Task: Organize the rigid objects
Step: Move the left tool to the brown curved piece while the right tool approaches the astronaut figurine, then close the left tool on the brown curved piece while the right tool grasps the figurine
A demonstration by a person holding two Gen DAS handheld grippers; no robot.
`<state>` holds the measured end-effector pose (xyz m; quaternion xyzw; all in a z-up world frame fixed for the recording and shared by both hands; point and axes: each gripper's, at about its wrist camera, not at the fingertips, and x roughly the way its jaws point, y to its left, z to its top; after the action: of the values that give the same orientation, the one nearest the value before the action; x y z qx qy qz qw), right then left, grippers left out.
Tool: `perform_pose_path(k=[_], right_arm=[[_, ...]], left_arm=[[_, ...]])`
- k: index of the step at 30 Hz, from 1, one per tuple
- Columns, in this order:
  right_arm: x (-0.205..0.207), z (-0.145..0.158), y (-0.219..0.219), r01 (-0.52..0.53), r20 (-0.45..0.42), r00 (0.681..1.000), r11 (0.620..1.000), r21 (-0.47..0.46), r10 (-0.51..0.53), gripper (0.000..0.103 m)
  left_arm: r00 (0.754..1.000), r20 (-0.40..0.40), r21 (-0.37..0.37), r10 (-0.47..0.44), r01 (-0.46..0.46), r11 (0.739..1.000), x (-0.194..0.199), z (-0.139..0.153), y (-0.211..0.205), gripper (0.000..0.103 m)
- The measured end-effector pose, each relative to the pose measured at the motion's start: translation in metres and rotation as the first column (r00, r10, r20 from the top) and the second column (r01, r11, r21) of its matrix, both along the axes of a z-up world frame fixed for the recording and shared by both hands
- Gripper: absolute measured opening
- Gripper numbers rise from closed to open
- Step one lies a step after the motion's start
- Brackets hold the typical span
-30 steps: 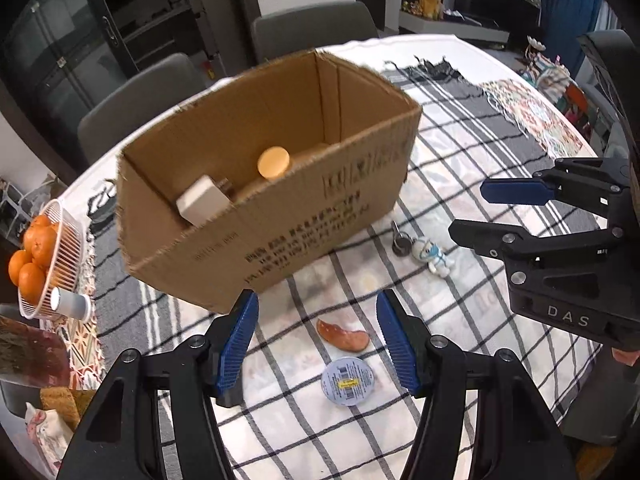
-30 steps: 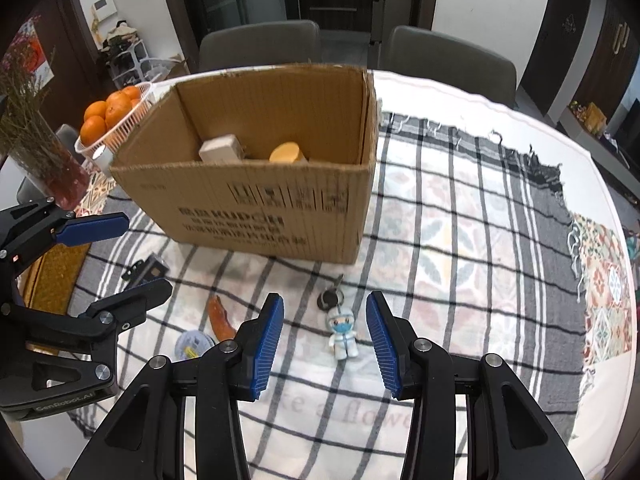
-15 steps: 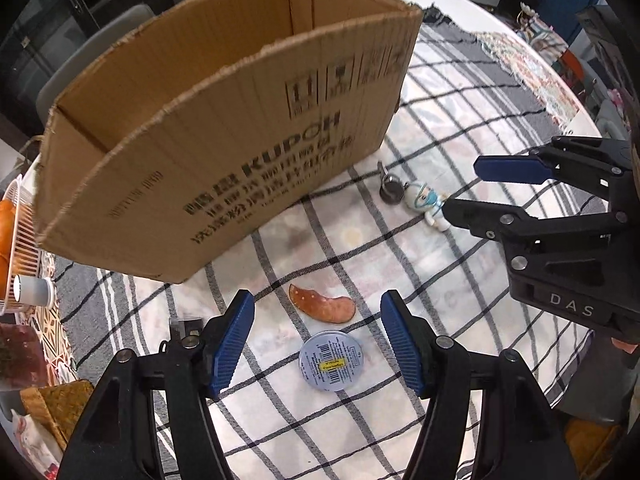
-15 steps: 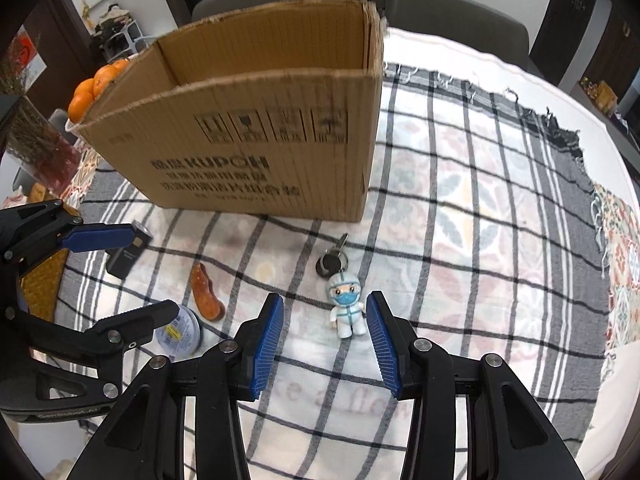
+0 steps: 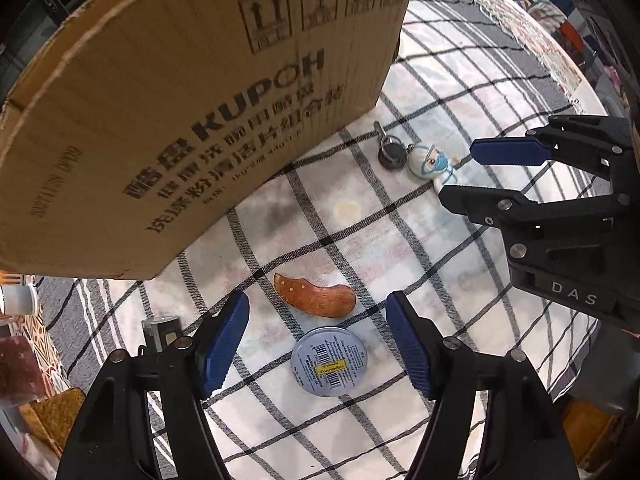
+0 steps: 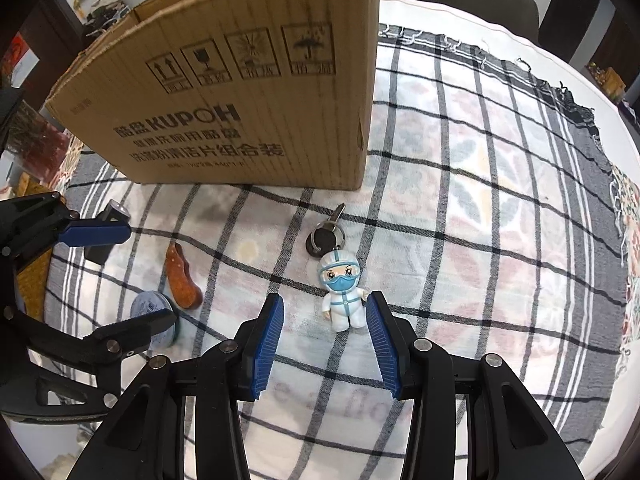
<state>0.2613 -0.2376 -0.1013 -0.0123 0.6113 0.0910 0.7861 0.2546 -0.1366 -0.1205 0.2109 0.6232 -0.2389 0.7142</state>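
Checked cloth (image 5: 460,92); tin's label (image 5: 329,361) left-view only.

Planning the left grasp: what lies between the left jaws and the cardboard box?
In the left wrist view, a brown wooden piece lies between them, with the round tin nearer the jaws; otherwise checked cloth up to the cardboard box.

Open-topped cardboard box (image 6: 256,92) upright on checked cloth, masked figurine keychain (image 6: 343,294) lying face-up just before its corner, black key fob (image 6: 323,237) at figurine's head, brown curved wooden piece (image 5: 316,295) beside round blue barcoded tin (image 5: 329,361), small black device (image 5: 162,330) left of them.
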Motion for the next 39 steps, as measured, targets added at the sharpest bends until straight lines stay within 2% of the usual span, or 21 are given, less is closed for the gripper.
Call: perform_pose_path(k=[14, 25, 34, 35, 36, 37, 39], right_arm=[[0.011, -0.017, 0.0, 0.01, -0.01, 1.0, 1.0, 0.003, -0.01, 0.044], [0.027, -0.031, -0.003, 0.019, -0.016, 1.0, 1.0, -0.014, -0.019, 0.044], [0.036, -0.046, -0.006, 0.026, -0.017, 1.0, 0.999, -0.03, -0.026, 0.043], [0.037, -0.047, -0.006, 0.026, -0.012, 1.0, 0.999, -0.033, -0.027, 0.042], [0.037, -0.048, -0.007, 0.027, -0.01, 1.0, 0.999, -0.036, -0.027, 0.039], [0.037, -0.048, -0.007, 0.029, -0.006, 1.0, 0.999, -0.042, -0.03, 0.033], [0.037, -0.049, -0.009, 0.034, -0.003, 0.999, 0.999, -0.042, -0.034, 0.029]], left_arm=[[0.998, -0.063, 0.008, -0.005, 0.005, 1.0, 0.006, -0.026, -0.012, 0.07], [0.997, -0.074, 0.017, -0.001, 0.002, 1.0, 0.008, -0.037, -0.014, 0.07], [0.996, -0.084, 0.023, 0.01, -0.008, 1.0, 0.004, -0.054, -0.013, 0.052], [0.996, -0.084, 0.02, 0.01, -0.008, 1.0, 0.004, -0.057, -0.014, 0.049], [0.997, -0.081, 0.014, 0.013, -0.012, 1.0, 0.004, -0.057, -0.013, 0.049], [0.997, -0.079, 0.008, 0.017, -0.016, 1.0, 0.003, -0.058, -0.012, 0.049], [0.996, -0.08, -0.005, 0.026, -0.027, 1.0, 0.004, -0.058, -0.011, 0.049]])
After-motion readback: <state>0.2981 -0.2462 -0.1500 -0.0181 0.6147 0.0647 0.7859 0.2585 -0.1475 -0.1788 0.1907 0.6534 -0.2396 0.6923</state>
